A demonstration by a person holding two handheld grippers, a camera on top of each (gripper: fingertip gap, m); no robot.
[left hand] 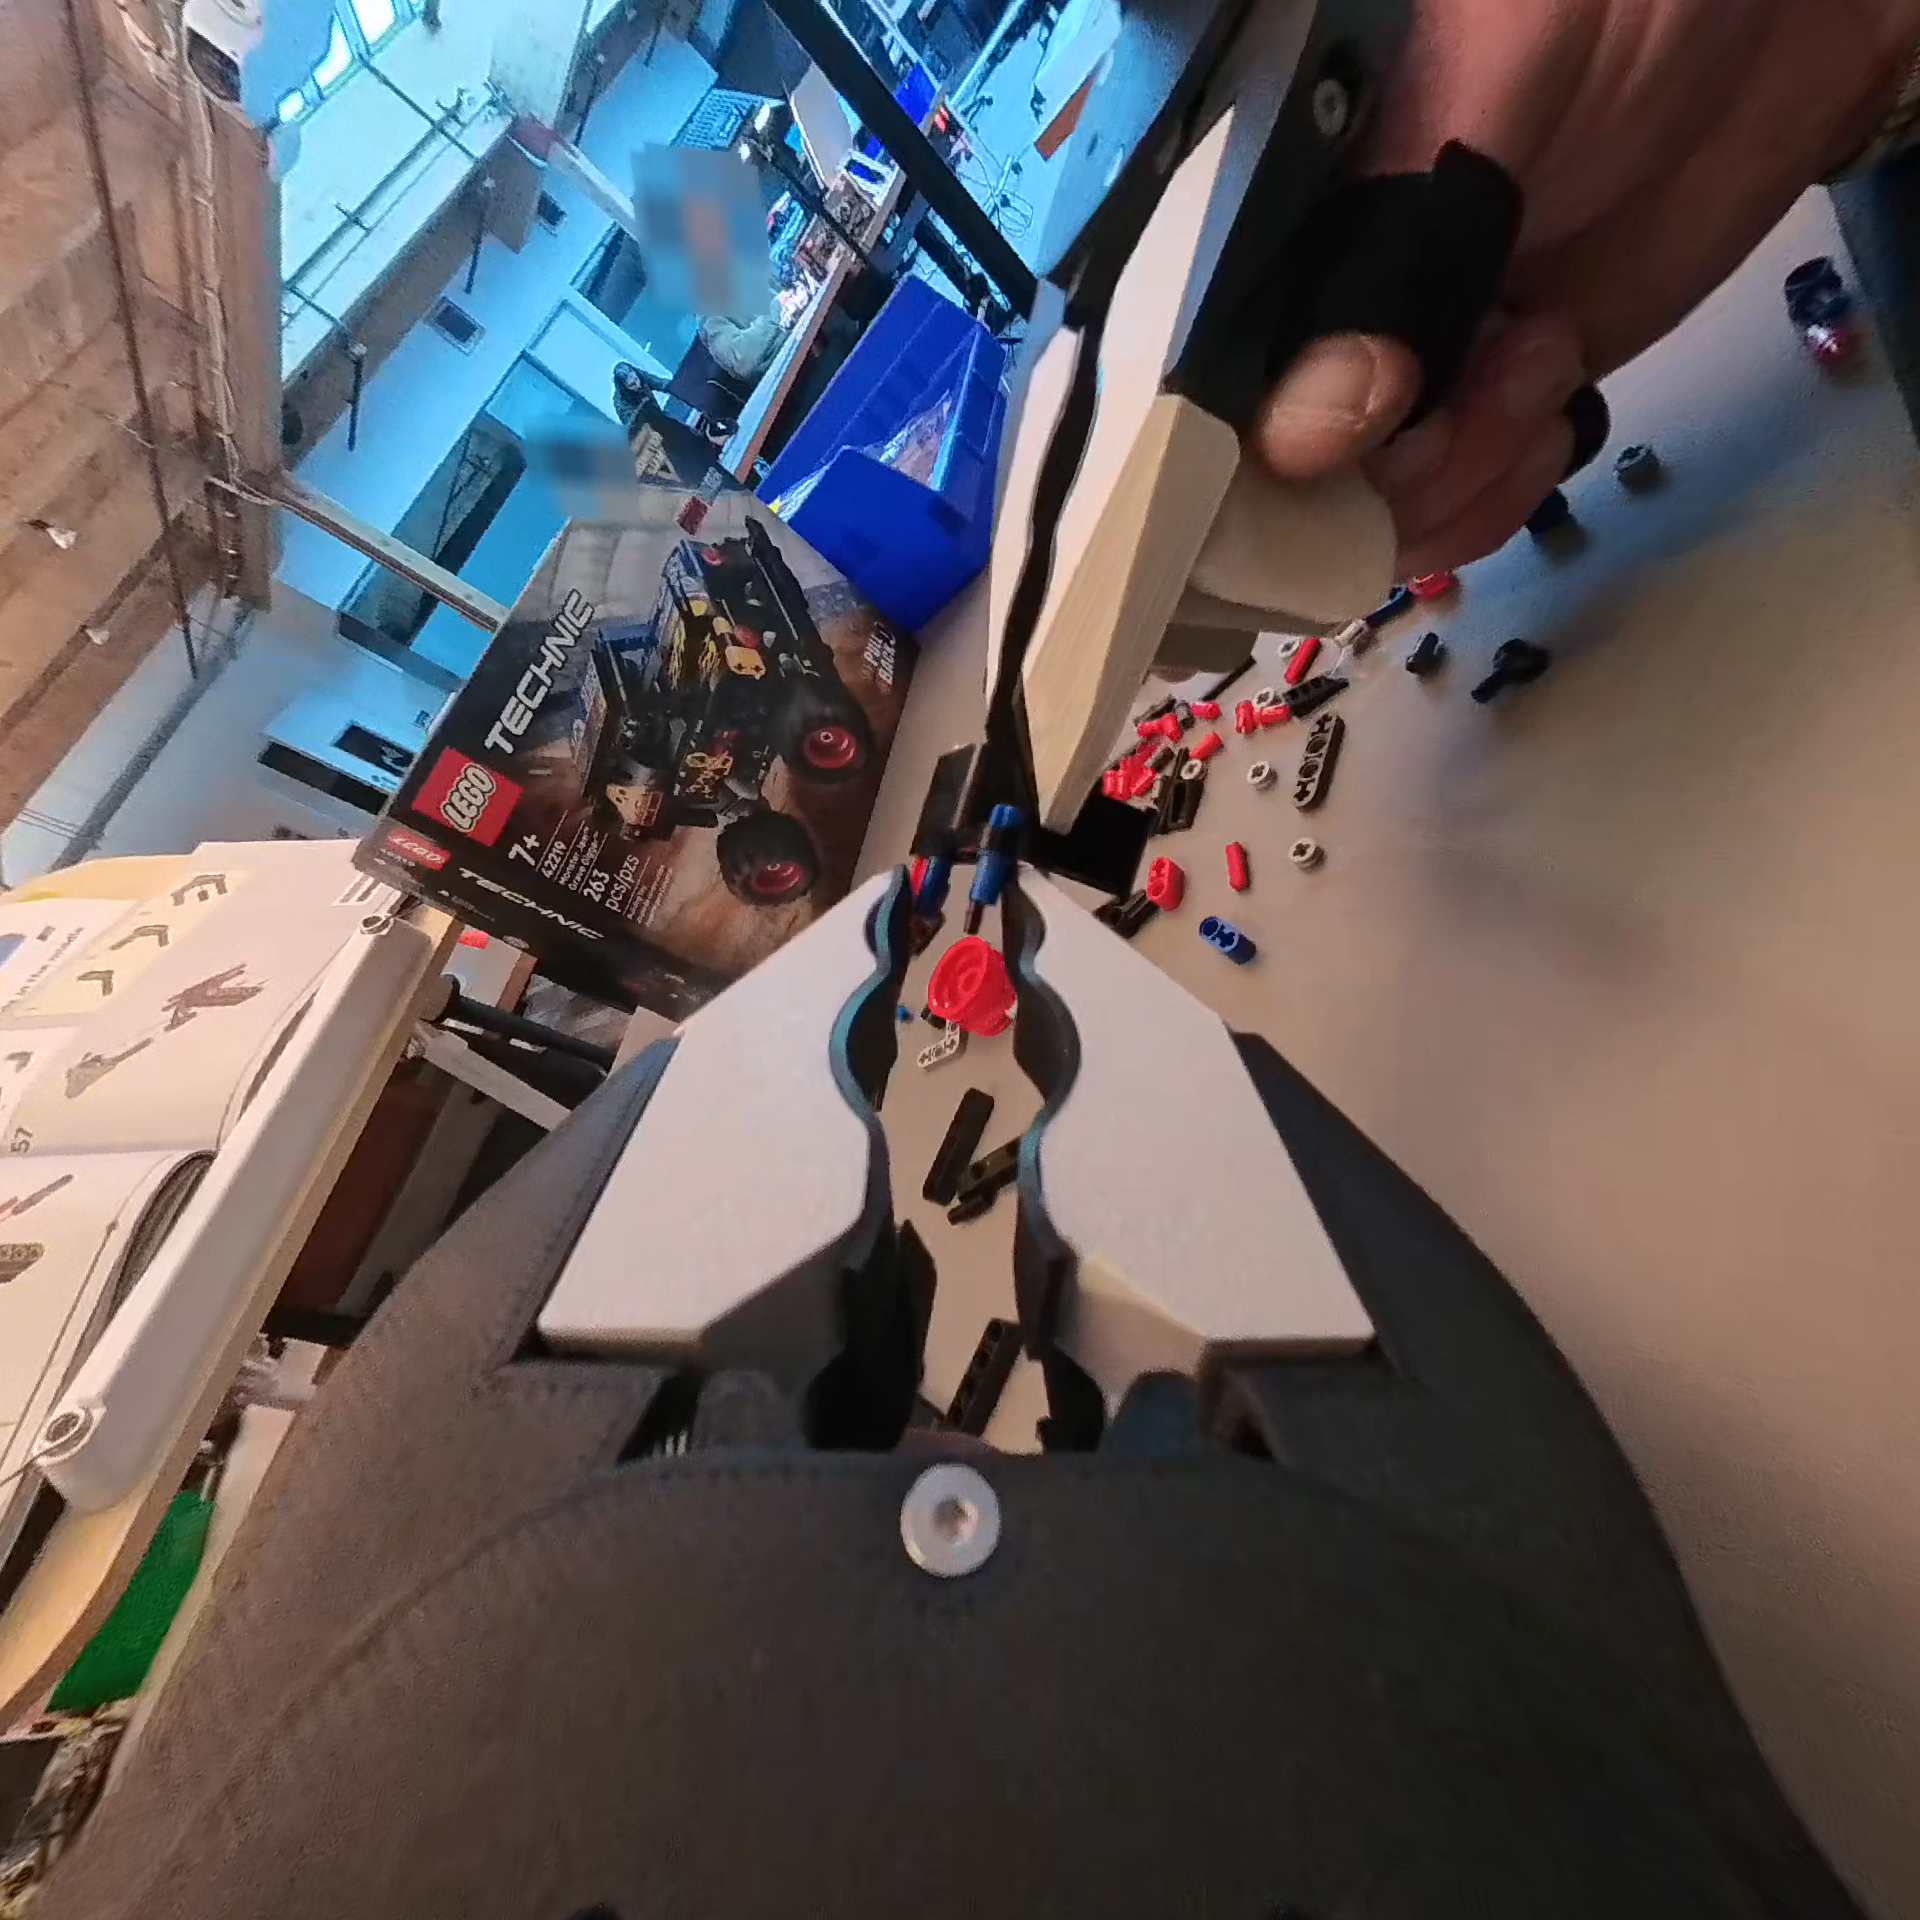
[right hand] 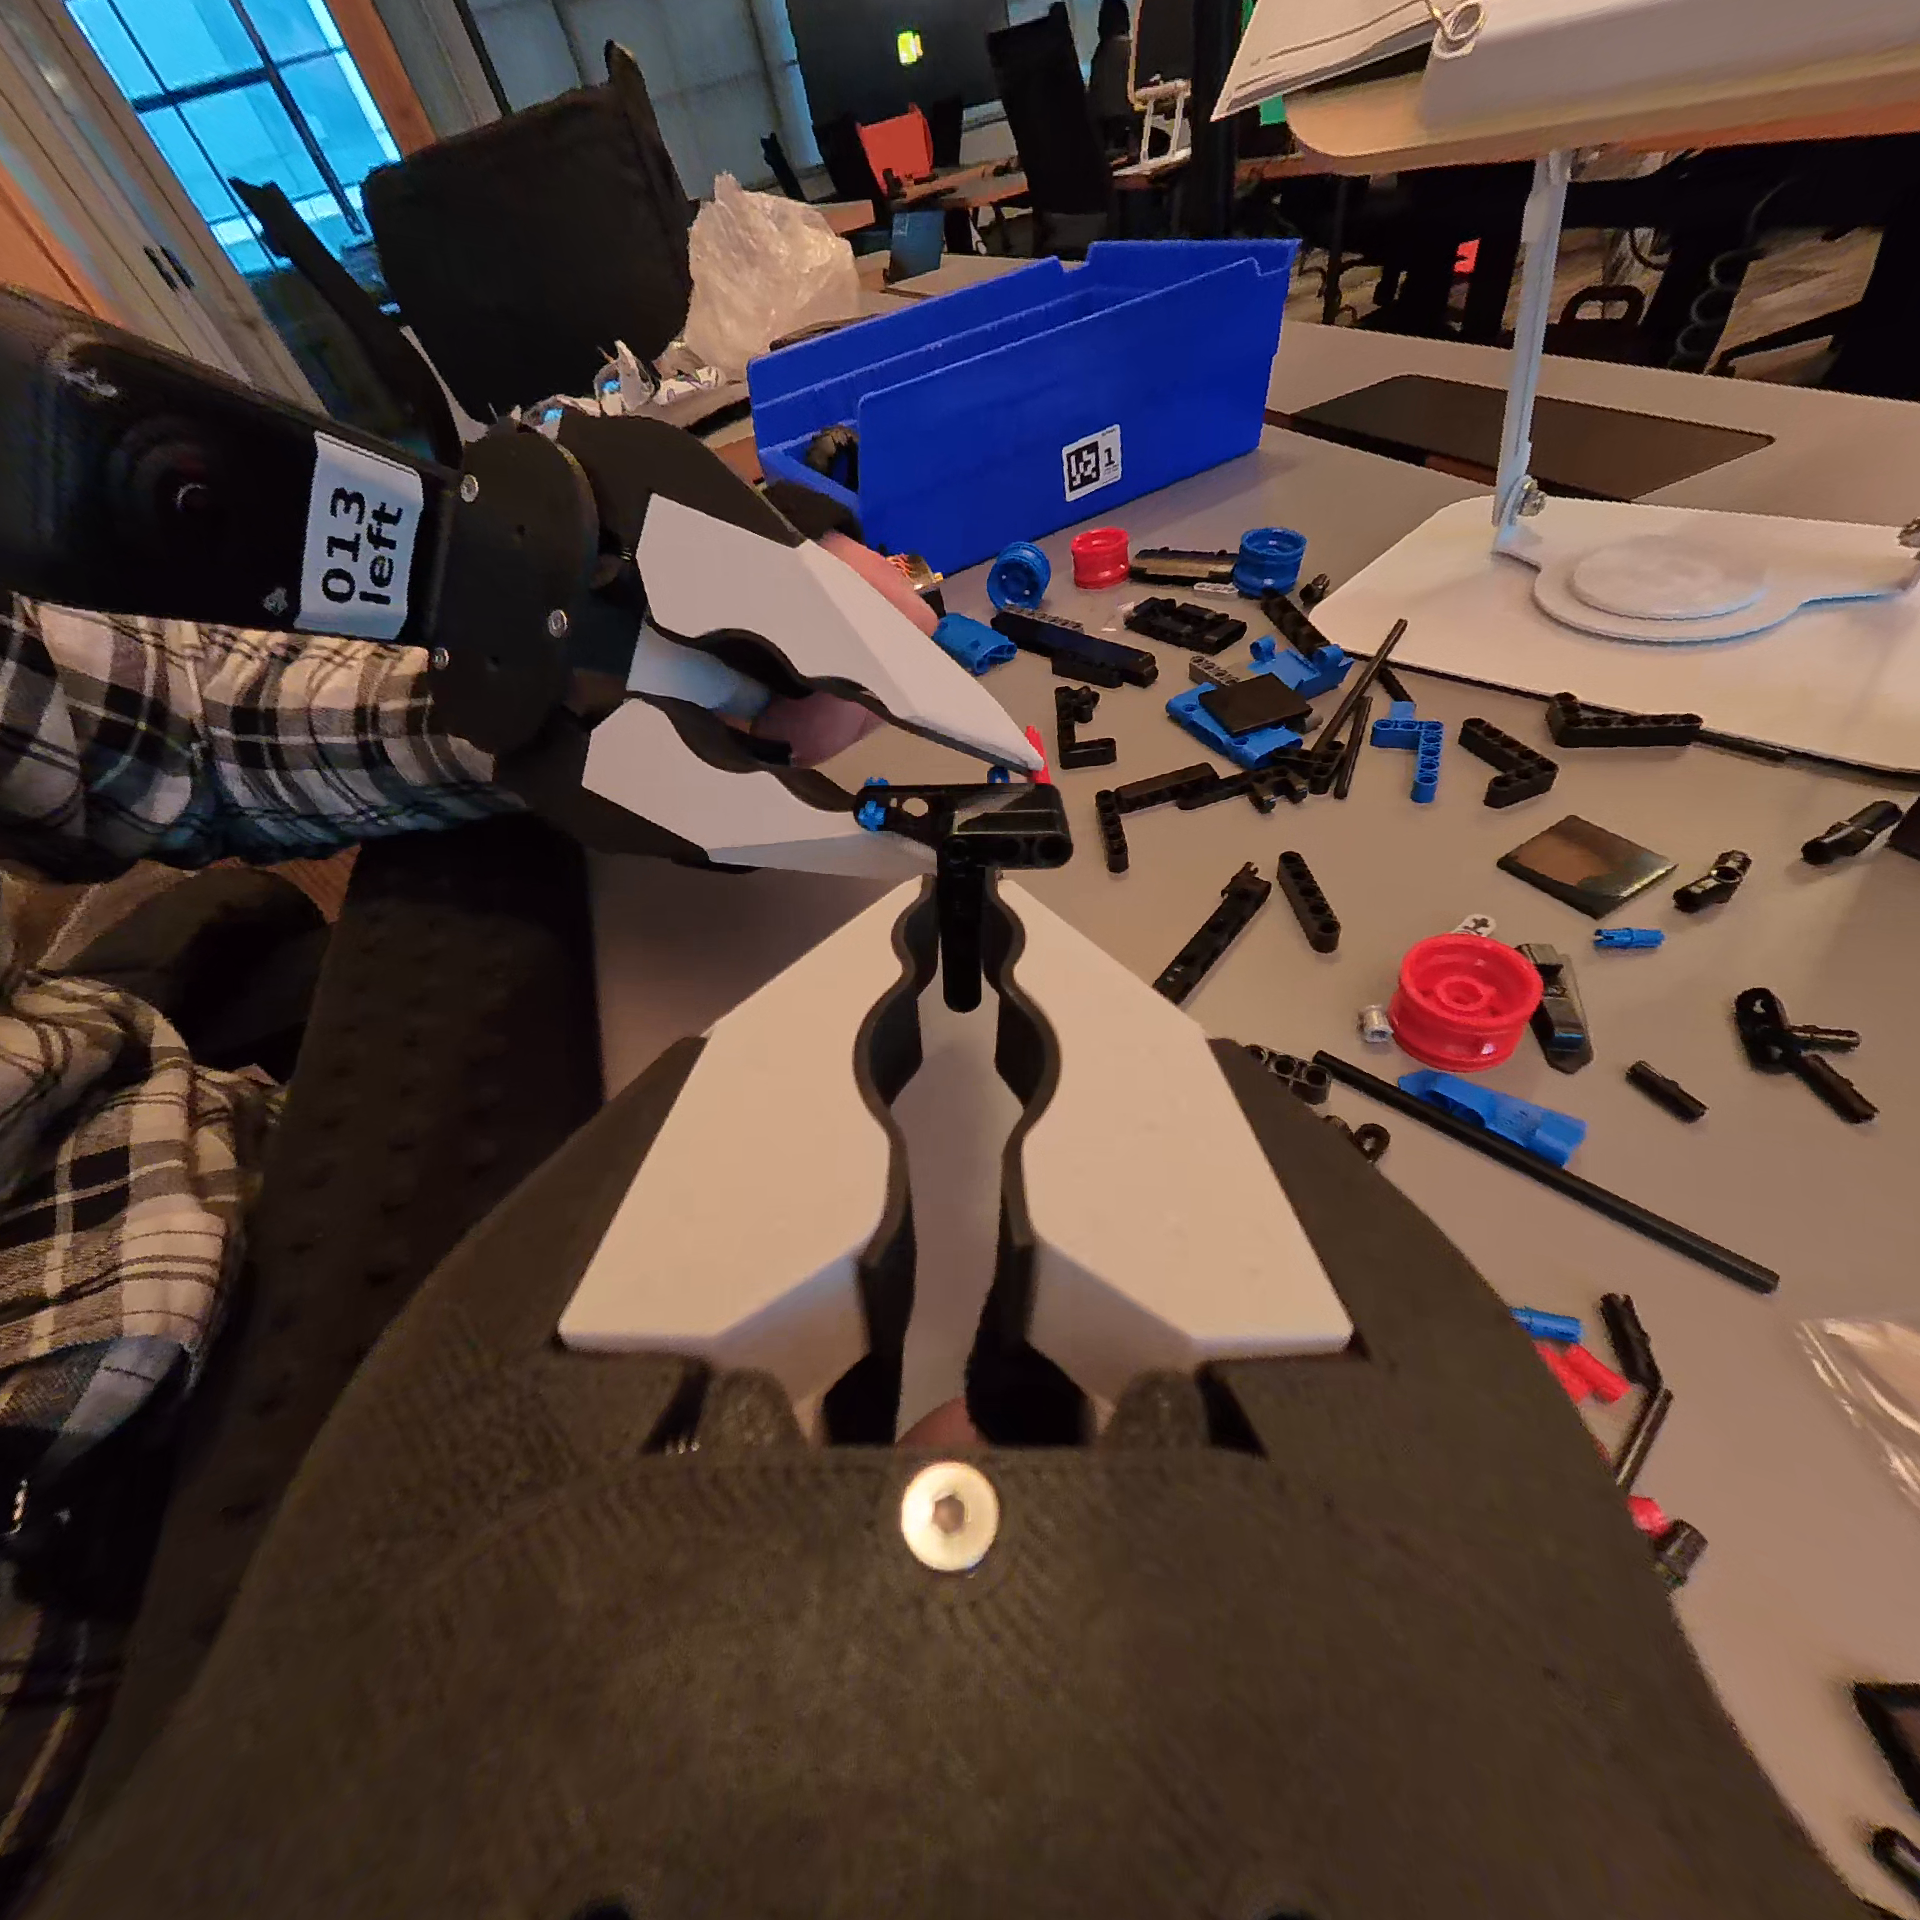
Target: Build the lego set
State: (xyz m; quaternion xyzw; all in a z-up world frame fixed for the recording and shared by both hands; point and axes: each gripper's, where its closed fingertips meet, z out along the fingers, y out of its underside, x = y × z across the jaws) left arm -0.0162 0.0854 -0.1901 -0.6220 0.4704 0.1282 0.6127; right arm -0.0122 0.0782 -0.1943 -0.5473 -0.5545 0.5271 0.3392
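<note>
A small black beam assembly [right hand: 997,821] with blue pins hangs above the grey table [right hand: 1403,831], between both grippers. My left gripper [right hand: 987,810] comes in from the left and its two white fingers close on the assembly from above and below. A red pin [right hand: 1034,743] shows at its upper fingertip. My right gripper [right hand: 961,888] is shut on a black axle [right hand: 961,945] that sticks out of the assembly. In the left wrist view my left gripper [left hand: 956,883] has a blue and black pin [left hand: 989,862] at its tips. The right gripper [left hand: 1023,805] meets it from above.
Many loose black, blue and red parts cover the table, with a red wheel hub [right hand: 1465,997] and a long black axle [right hand: 1558,1174]. A blue bin [right hand: 1039,416] stands behind. A white booklet stand [right hand: 1662,623] is at the right. The set's box [left hand: 644,769] leans near the bin. The tips of both grippers are at nearly the same place. The right tips stand about 12 cm off the red wheel hub [right hand: 1465,997]. My left wrist view [left hand: 964,966] looks at it from another angle.
</note>
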